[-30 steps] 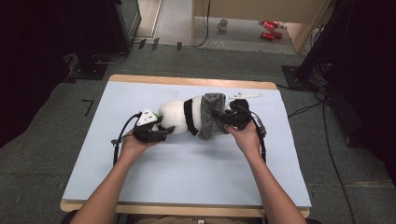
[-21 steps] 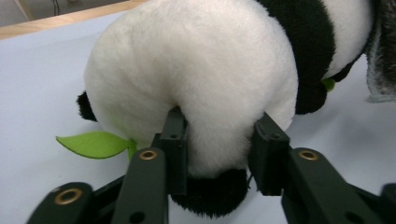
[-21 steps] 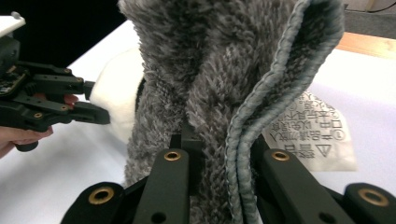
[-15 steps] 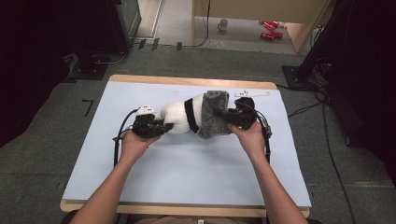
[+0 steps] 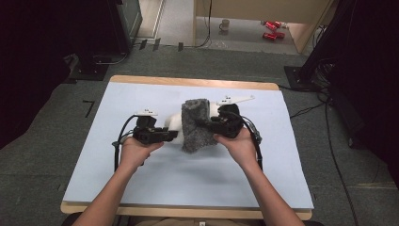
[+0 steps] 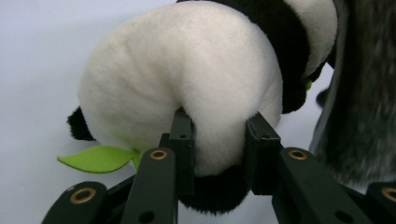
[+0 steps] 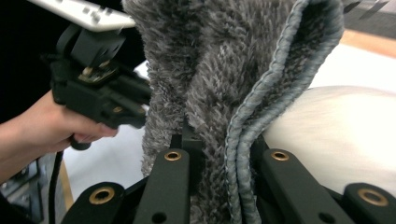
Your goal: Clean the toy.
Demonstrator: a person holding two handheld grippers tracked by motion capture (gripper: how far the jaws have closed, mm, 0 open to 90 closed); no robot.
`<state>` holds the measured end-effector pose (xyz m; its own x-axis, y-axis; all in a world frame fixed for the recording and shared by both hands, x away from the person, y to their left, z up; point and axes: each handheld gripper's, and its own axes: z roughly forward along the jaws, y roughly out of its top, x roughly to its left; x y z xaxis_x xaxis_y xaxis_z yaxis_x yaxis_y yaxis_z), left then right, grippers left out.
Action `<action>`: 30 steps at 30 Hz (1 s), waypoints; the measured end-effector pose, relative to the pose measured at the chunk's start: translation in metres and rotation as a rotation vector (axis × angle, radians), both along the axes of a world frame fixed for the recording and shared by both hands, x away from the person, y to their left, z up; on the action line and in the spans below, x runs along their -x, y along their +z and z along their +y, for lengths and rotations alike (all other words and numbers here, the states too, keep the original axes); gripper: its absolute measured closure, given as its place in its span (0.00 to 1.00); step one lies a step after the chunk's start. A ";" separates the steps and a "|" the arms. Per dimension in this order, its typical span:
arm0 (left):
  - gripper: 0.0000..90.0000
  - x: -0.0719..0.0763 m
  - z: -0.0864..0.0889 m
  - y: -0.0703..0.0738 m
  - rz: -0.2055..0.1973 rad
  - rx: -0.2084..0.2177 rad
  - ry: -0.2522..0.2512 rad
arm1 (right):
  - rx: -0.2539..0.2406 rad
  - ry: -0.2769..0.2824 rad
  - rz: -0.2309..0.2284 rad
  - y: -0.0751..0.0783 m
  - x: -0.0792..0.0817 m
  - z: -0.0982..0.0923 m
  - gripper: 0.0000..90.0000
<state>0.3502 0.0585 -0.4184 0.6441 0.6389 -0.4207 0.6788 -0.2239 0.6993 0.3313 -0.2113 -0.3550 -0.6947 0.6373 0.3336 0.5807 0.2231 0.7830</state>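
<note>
Above the tabletop, the plush panda was pinched in the left claw and the grey fleece cloth clamped in the right claw, apparently mid-wrapping; next, the cloth likely needed drawing around the panda.

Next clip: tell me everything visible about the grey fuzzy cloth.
The grey cloth is a shaggy, fleece-like piece with a stitched blue-grey hem, folded so that two edges run together. It hangs draped over one end of the plush panda, above the pale blue table mat. The right gripper pinches its doubled edge between shut jaws.
</note>
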 end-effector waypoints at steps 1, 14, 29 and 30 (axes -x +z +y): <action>0.77 0.000 -0.002 0.000 0.004 0.005 0.006 | 0.006 0.004 0.010 -0.003 0.000 0.004 0.88; 0.76 -0.004 -0.010 -0.011 0.022 -0.032 0.004 | 0.161 -0.002 0.022 -0.048 -0.009 0.022 0.89; 0.77 -0.014 -0.006 -0.013 0.030 -0.020 0.001 | 0.139 -0.091 0.014 -0.038 -0.015 -0.027 0.89; 0.77 -0.014 -0.006 -0.013 0.029 -0.020 0.002 | 0.138 -0.093 0.008 -0.037 -0.016 -0.030 0.89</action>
